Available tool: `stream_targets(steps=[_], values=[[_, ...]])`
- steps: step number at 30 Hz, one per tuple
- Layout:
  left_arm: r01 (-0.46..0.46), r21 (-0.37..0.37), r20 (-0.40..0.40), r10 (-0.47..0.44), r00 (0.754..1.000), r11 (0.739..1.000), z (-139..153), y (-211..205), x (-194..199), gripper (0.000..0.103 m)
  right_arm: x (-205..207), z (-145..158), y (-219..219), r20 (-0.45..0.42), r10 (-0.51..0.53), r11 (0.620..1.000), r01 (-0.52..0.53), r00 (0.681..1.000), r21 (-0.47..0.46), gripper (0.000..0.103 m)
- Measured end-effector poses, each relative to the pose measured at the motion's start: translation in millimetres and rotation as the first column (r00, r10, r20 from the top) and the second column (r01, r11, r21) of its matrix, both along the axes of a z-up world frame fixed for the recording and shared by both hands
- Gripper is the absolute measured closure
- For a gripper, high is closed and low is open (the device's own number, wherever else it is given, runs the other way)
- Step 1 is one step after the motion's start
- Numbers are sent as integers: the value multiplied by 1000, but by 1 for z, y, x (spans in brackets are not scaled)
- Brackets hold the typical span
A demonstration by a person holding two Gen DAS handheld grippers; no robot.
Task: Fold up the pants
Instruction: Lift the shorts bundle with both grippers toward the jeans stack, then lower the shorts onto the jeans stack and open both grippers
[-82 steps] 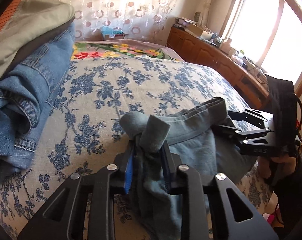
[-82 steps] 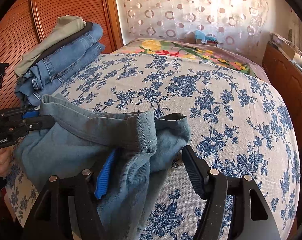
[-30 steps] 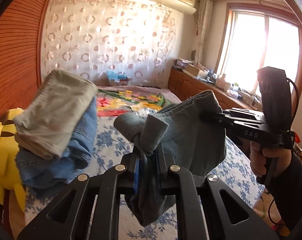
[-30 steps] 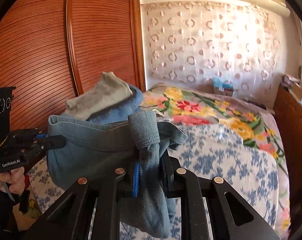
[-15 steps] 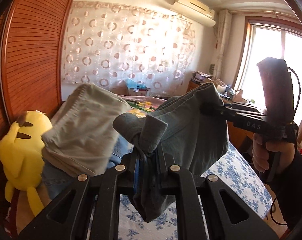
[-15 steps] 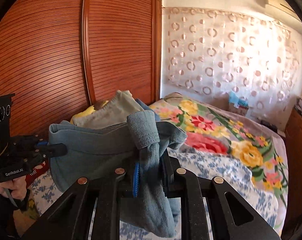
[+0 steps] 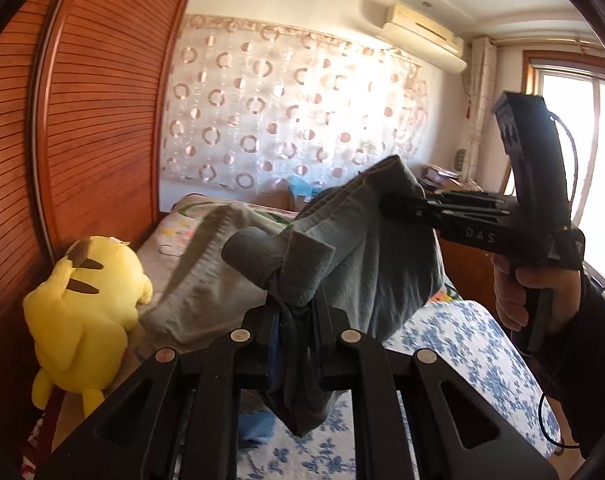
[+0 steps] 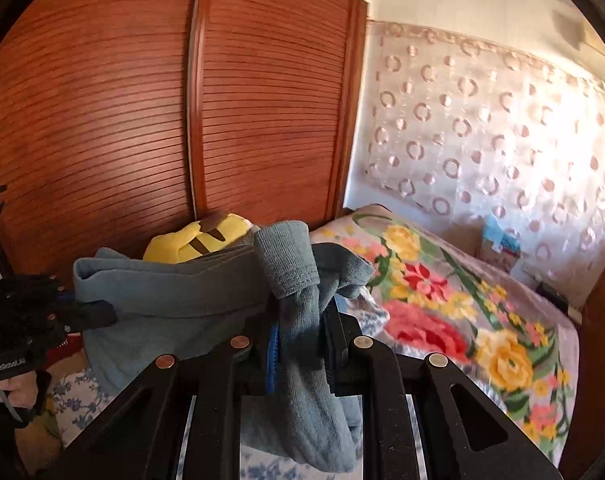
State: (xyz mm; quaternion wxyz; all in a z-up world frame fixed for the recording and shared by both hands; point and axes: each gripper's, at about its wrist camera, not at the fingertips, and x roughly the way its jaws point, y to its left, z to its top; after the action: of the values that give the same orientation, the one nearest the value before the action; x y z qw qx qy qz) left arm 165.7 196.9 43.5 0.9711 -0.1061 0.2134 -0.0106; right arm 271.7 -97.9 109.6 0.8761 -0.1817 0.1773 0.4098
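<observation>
Both ends clamped, left gripper [image 7: 290,316] and right gripper [image 8: 302,320] each pinching the folded blue pants [image 8: 174,296] held up in the air above the bed [image 7: 462,344], folding seemingly finished, only stacking left

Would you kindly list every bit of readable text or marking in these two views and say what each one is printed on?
"DAS": on the side of the right gripper, seen from the left wrist camera.
"GenRobot.AI", blurred and only partly legible: on the body of the left gripper, seen from the right wrist camera.
Round markings on the left gripper's upright part: unreadable.
The air conditioner shows no legible brand.
</observation>
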Motion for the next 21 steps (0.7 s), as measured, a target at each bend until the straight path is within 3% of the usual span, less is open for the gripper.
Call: stream_targets(steps=[7, 17, 21], values=[[-84, -36, -15, 84, 996, 996, -11, 30, 4, 89, 35, 2, 54, 15, 91, 993, -89, 996, -75, 85], [-157, -57, -75, 153, 985, 986, -30, 59, 8, 89, 73, -17, 112, -35, 152, 979, -156, 988, -129, 85], [-179, -57, -112, 172, 979, 982, -37, 64, 9, 87, 82, -21, 119, -41, 138, 983, -142, 990, -115, 68]])
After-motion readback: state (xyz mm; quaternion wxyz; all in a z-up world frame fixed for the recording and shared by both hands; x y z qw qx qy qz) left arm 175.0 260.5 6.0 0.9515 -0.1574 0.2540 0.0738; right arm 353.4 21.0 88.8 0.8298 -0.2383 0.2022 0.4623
